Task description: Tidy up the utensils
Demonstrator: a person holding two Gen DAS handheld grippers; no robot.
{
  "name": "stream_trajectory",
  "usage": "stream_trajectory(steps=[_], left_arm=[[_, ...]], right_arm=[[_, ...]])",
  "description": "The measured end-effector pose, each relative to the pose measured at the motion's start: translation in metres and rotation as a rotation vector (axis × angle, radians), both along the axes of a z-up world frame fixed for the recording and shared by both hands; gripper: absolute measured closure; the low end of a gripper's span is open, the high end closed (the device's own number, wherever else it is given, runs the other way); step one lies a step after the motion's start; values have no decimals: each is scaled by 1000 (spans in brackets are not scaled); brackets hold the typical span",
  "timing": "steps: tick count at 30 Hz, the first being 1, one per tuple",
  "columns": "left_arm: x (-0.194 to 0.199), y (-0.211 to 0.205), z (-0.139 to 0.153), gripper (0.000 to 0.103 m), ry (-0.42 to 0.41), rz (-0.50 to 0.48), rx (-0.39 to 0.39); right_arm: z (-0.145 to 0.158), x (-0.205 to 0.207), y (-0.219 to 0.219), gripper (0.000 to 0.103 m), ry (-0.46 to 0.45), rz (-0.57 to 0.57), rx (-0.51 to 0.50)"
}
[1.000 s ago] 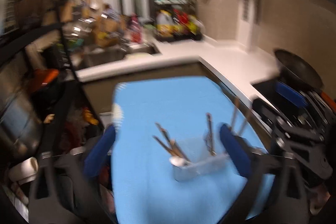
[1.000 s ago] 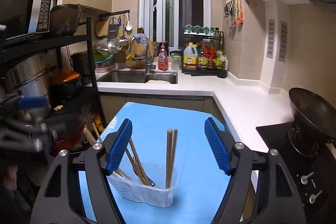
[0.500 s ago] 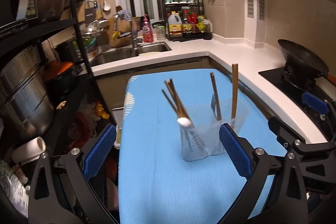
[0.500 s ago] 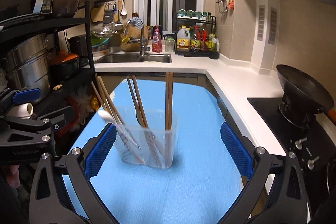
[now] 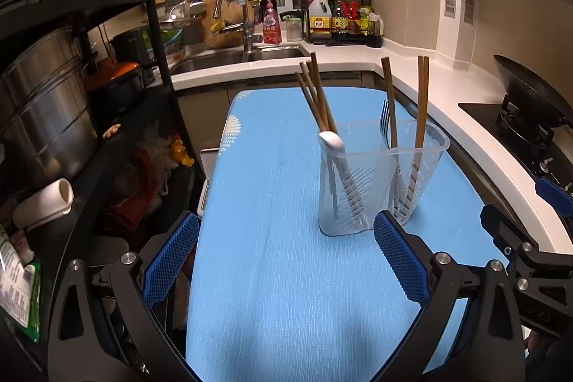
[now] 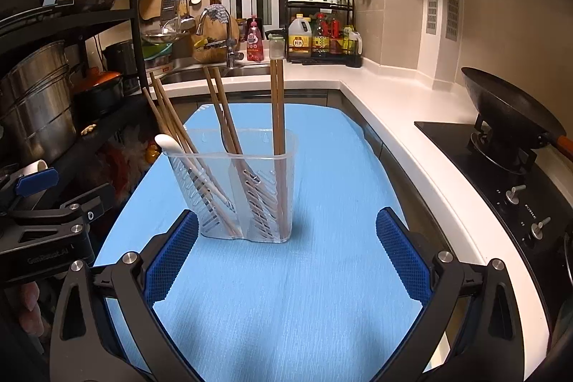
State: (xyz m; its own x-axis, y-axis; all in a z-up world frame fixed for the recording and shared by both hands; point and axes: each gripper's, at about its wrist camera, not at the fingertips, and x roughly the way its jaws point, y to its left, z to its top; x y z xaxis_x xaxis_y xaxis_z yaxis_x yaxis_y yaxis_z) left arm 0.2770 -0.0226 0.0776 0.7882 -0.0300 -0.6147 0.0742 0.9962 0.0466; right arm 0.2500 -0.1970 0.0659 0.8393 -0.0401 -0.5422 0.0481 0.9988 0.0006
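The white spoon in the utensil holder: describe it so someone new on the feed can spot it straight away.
Find the blue mat covering the table, then the clear plastic slotted utensil holder standing on it. In its left-hand compartment, among leaning brown wooden chopsticks, sits the white spoon. It is the only white utensil, and its rounded end barely clears the rim while the chopsticks rise far above it.

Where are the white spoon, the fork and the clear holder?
spoon (image 6: 165,143), right wrist view, on its white end above the rim.
fork (image 5: 384,120), left wrist view, on its tines.
holder (image 6: 250,199), right wrist view, on its slotted front wall.
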Motion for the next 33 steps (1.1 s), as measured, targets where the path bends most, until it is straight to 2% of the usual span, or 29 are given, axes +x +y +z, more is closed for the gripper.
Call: stream_trajectory(steps=[13,21,33], left_arm=[[-1,-3,-9,8,9,9,15],[-5,-3,-6,8,-21,20,16],[-6,-3,-8,8,-25,27,18]], right_arm=[[-8,0,-2,5,18,-12,16],[-9,-1,-1,5,1,-4,24],[-13,-2,-2,5,-5,-7,30]])
